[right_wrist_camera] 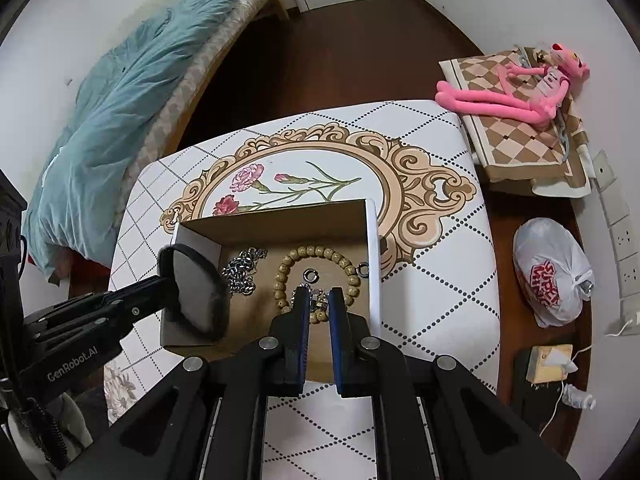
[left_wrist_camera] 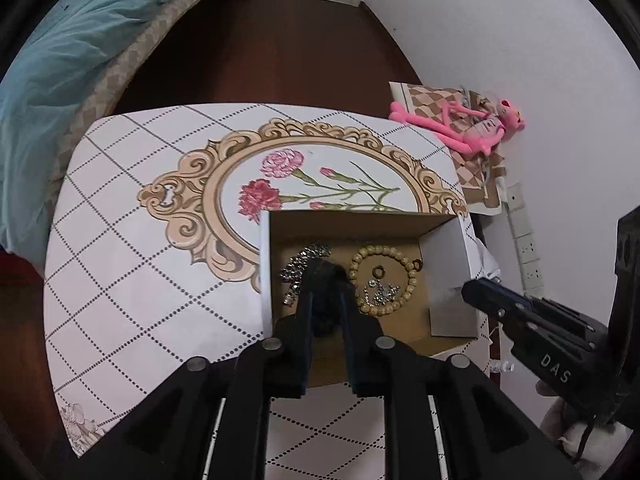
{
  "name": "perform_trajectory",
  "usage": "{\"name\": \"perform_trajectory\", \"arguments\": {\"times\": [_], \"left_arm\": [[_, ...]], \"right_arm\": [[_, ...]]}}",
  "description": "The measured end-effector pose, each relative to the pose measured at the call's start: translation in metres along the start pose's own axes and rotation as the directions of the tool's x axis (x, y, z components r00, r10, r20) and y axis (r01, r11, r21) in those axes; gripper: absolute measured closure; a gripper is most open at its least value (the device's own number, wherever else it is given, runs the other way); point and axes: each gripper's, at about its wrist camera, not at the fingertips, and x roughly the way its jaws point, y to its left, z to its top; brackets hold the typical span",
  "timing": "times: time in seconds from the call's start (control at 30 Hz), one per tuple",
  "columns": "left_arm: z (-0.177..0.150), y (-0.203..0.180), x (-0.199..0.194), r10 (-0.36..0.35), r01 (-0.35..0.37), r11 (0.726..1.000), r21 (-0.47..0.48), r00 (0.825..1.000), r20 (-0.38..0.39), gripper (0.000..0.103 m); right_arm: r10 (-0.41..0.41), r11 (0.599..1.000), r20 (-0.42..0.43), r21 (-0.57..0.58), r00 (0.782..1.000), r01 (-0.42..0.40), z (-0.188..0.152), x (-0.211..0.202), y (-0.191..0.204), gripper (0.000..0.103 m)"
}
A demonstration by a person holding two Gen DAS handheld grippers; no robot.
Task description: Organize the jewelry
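An open cardboard box (left_wrist_camera: 352,220) (right_wrist_camera: 280,216) stands on the table. It holds a tan bead bracelet (left_wrist_camera: 380,249) (right_wrist_camera: 320,250), a silver chain (left_wrist_camera: 300,264) (right_wrist_camera: 240,268), a rhinestone piece (left_wrist_camera: 380,292) (right_wrist_camera: 316,303) and small rings (left_wrist_camera: 378,271) (right_wrist_camera: 310,276). My left gripper (left_wrist_camera: 326,270) (right_wrist_camera: 164,276) hangs over the box's left side, shut on a dark round band (left_wrist_camera: 325,312) (right_wrist_camera: 170,254). Above the bracelet, my right gripper (right_wrist_camera: 319,294) (left_wrist_camera: 468,292) is shut, with only a narrow slit between its pads and nothing in it.
The table (left_wrist_camera: 140,220) (right_wrist_camera: 440,280) has a flower-print cover. A bed with a teal blanket (left_wrist_camera: 60,60) (right_wrist_camera: 120,120) lies to the left. A pink plush (left_wrist_camera: 460,124) (right_wrist_camera: 512,100) rests on a checkered cushion at the right, near a white plastic bag (right_wrist_camera: 552,272).
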Motion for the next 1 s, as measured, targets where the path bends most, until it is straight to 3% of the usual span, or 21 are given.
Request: {"name": "perform_trajectory", "arguments": {"times": [0.07,0.1,0.13,0.27,0.33,0.43,0.63,1.0], "left_arm": [[0.0,0.002,-0.006,0.02,-0.02,1.0,-0.006,1.0,0.014,0.065],[0.001,0.003,-0.008,0.025,-0.025,1.0,-0.008,1.0,0.017,0.043],[0.0,0.004,-0.011,0.038,-0.038,0.999,-0.01,0.999,0.025,0.031],[0.0,0.01,-0.02,0.06,-0.058,0.998,-0.031,0.997,0.047,0.027],[-0.004,0.014,-0.026,0.094,-0.091,0.995,-0.047,0.994,0.063,0.003],[-0.013,0.018,-0.031,0.137,-0.132,0.989,-0.06,0.987,0.088,0.0],[-0.033,0.02,-0.031,0.208,-0.2,0.976,-0.082,0.973,0.105,0.0],[-0.06,-0.01,-0.077,0.229,-0.227,0.973,-0.034,0.955,0.187,0.0]], "right_arm": [[-0.005,1.0,-0.001,0.001,1.0,0.005,0.0,-0.002,0.001,0.082],[-0.004,1.0,-0.003,-0.005,1.0,0.004,-0.001,-0.003,0.003,0.079],[-0.01,1.0,-0.003,-0.01,1.0,0.01,-0.001,-0.005,0.005,0.07],[-0.029,0.999,-0.006,-0.021,1.0,0.029,-0.001,-0.01,0.01,0.047],[-0.059,0.998,0.001,-0.024,0.998,0.059,-0.003,-0.014,0.011,0.033],[-0.155,0.987,0.011,-0.047,0.988,0.155,-0.008,-0.016,0.013,0.009],[-0.263,0.963,0.016,-0.058,0.965,0.264,-0.024,-0.014,0.011,0.003],[-0.303,0.95,0.111,-0.043,0.946,0.309,-0.053,-0.063,0.02,0.003]]}}
